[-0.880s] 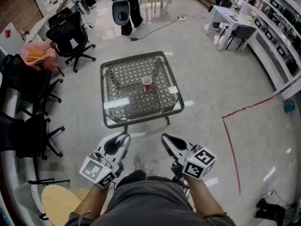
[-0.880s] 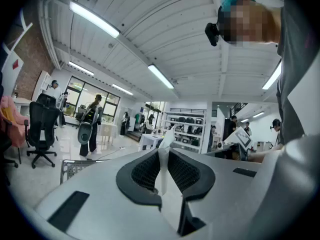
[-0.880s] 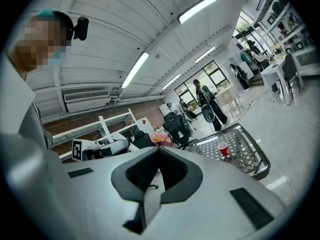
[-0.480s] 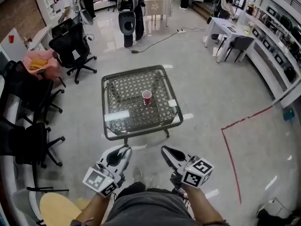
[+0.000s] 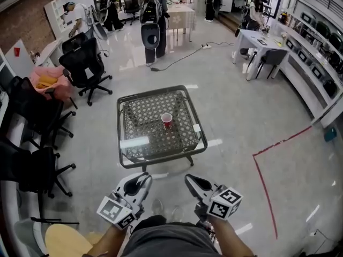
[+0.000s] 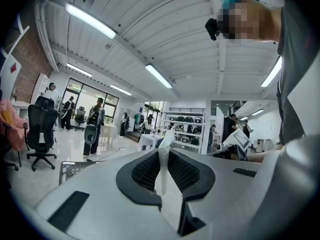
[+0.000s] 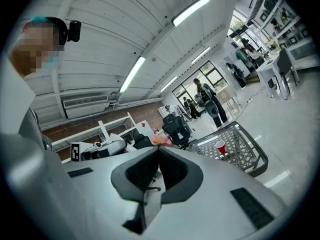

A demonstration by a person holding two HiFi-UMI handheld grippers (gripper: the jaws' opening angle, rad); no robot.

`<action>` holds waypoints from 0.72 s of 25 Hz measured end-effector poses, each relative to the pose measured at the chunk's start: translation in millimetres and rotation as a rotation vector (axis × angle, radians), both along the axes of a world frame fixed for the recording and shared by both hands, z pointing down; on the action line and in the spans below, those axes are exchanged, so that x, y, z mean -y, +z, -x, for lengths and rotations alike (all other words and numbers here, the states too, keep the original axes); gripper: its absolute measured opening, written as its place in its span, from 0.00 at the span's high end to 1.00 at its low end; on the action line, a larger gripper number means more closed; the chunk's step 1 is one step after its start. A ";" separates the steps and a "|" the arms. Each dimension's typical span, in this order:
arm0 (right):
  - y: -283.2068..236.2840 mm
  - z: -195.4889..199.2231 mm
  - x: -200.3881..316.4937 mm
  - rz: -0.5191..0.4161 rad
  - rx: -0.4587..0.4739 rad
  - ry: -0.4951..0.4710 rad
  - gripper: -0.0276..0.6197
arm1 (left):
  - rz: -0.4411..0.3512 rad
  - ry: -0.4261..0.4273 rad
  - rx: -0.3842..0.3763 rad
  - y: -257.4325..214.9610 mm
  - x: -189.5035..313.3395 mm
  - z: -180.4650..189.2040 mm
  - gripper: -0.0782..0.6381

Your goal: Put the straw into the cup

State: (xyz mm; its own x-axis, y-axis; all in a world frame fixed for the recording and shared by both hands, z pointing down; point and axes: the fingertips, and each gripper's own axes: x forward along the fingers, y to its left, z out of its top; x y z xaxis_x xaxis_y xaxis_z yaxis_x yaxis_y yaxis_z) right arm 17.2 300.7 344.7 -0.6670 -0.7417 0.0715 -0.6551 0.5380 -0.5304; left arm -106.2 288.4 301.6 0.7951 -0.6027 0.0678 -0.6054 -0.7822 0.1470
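Nearest me, the left gripper is clamped on the straw. The thin white piece runs lengthwise between the pads and pokes out past the tips, so its long axis points ahead, roughly level. The right gripper sits just beside it with its jaws closed on nothing.

The cup lies straight ahead, farther into the scene and a little right of the left gripper's line, well apart from both grippers. It stands upright with its mouth up, on the far-right part of the surface. Both grippers are about equally near, but only the left one carries the straw (so that is the one I expect to lead). I judge the straw must go forward over the cup's mouth and tip downward before it can drop in.

The surface is a low square table, glass over lattice, otherwise bare. Beyond it are a pale glossy floor, a red tape line to the right, office chairs on the left, and people and a white desk at the far end.
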 end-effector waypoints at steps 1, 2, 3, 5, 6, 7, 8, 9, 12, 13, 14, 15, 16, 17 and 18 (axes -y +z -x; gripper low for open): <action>-0.1 -2.2 -0.7 0.001 0.002 0.002 0.94 | -0.001 0.000 0.001 -0.6 -1.2 -1.2 0.81; -0.2 -4.2 -1.3 0.001 0.004 0.006 0.94 | -0.001 -0.001 0.002 -1.0 -2.2 -2.1 0.81; -0.1 -6.3 -1.7 0.000 0.004 0.013 0.94 | -0.002 -0.001 0.003 -1.0 -2.8 -2.6 0.81; 1.2 -9.9 -2.2 0.001 0.002 0.028 0.94 | -0.002 -0.001 0.006 0.0 -3.2 -3.0 0.81; 2.2 -11.0 -2.5 0.003 0.003 0.032 0.94 | -0.002 0.000 0.006 0.7 -3.2 -3.3 0.81; 3.1 -11.7 -2.8 0.005 0.003 0.033 0.94 | -0.001 0.001 0.006 1.1 -3.2 -4.0 0.81; 3.9 -12.2 -3.0 0.007 0.002 0.033 0.94 | 0.000 0.002 0.005 1.5 -3.1 -4.8 0.81; 4.7 -12.7 -2.9 0.008 0.001 0.032 0.94 | 0.001 0.003 0.003 1.9 -2.8 -5.8 0.81; 6.7 -13.4 -2.2 0.015 0.003 0.031 0.94 | 0.009 0.004 -0.006 3.7 -1.5 -7.3 0.81; 6.9 -13.0 -1.7 0.017 0.003 0.031 0.94 | 0.011 0.004 -0.007 4.1 -0.8 -7.3 0.81; 6.8 -12.5 -1.0 0.019 0.001 0.029 0.94 | 0.014 0.003 -0.008 4.4 0.0 -7.1 0.81; 6.5 -12.2 -0.1 0.020 -0.001 0.028 0.94 | 0.016 0.003 -0.008 4.7 1.2 -6.9 0.81; 6.5 -11.9 1.1 0.022 -0.004 0.027 0.94 | 0.019 0.003 -0.009 4.9 2.5 -6.6 0.81; 6.9 -11.5 2.4 0.025 -0.005 0.027 0.94 | 0.021 0.003 -0.010 5.6 3.9 -6.0 0.81; 7.7 -10.8 3.9 0.028 -0.007 0.027 0.94 | 0.023 0.003 -0.011 6.6 5.6 -5.1 0.81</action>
State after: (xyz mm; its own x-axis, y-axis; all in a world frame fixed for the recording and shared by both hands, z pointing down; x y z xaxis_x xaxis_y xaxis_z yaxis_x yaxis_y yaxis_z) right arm 28.0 296.7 352.4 -0.6461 -0.7571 0.0972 -0.6729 0.5049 -0.5406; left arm -101.0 282.7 308.3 0.7976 -0.5987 0.0735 -0.6015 -0.7802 0.1717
